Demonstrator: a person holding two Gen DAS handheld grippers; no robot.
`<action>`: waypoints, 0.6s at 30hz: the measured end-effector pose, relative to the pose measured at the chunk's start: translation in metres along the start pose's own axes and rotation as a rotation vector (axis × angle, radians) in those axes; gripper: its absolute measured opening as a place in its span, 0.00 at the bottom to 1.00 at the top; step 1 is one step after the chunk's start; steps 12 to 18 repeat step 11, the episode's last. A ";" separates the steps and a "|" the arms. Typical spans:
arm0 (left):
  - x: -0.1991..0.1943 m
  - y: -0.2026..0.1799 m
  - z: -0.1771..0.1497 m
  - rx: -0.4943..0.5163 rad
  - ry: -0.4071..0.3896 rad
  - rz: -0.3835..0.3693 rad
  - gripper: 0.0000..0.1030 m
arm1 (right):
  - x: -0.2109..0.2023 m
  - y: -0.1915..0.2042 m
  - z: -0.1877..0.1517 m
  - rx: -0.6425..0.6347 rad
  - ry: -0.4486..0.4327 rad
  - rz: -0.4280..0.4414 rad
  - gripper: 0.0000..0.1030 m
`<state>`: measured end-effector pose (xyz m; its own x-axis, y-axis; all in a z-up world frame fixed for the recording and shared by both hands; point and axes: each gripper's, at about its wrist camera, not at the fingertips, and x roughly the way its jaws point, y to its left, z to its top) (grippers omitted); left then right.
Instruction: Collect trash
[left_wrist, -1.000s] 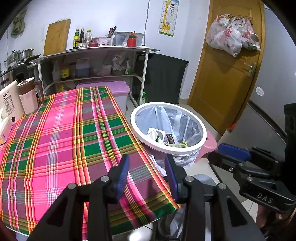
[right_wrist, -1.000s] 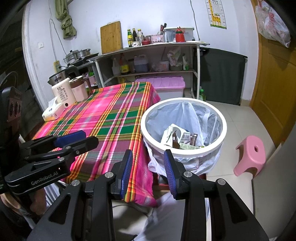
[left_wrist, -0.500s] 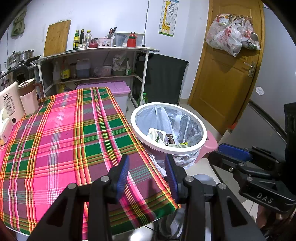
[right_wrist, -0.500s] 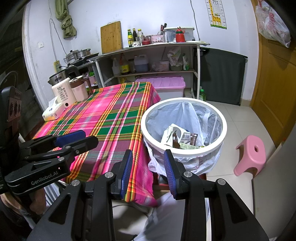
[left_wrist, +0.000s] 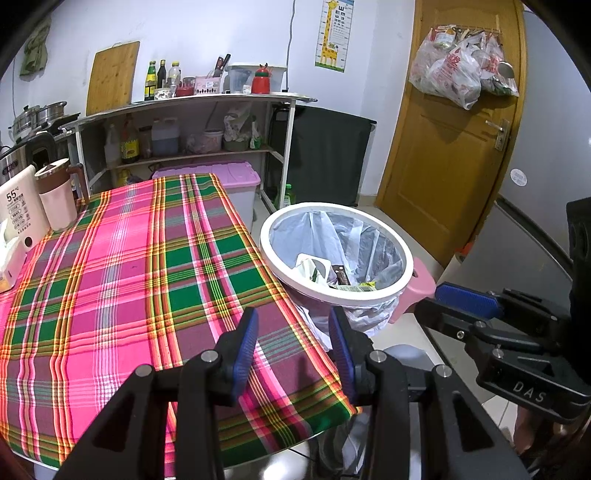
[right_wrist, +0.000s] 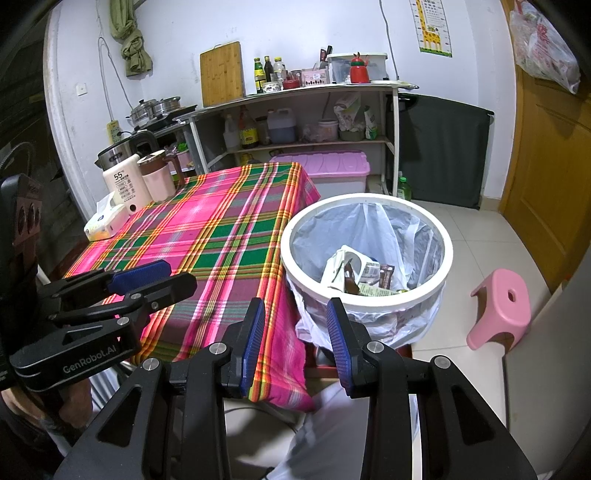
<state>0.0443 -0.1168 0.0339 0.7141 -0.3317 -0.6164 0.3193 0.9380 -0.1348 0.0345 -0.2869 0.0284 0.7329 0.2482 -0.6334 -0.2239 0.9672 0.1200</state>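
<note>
Trash (right_wrist: 364, 277) sits in the lined bin (right_wrist: 445, 254) beside the table (left_wrist: 122, 266). Nothing moved in the last sec: L gripper (left_wrist: 293, 349) & R gripper (right_wrist: 295, 338) both half-open, empty. Looks done.

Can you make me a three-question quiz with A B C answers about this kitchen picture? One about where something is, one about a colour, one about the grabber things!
1. Where is the trash bin?
A. on the table
B. beside the table's right edge
C. on the shelf

2. What colour is the small stool?
A. pink
B. blue
C. green

3. How are the left gripper and right gripper?
A. both gripping trash
B. one shut
C. both open, empty

Answers: 1 B, it stands against the tablecloth edge; 2 A, it is plainly pink; 3 C, the jaws stand apart with nothing between.
</note>
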 end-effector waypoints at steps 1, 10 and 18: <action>0.000 0.000 0.000 0.000 0.000 -0.002 0.40 | 0.000 0.000 0.000 0.000 0.000 0.000 0.35; -0.002 0.000 0.001 0.003 -0.002 -0.007 0.40 | 0.001 -0.001 0.000 -0.001 0.001 0.000 0.35; -0.001 -0.001 0.000 0.003 -0.001 -0.005 0.40 | 0.001 -0.001 0.000 -0.001 0.001 0.000 0.35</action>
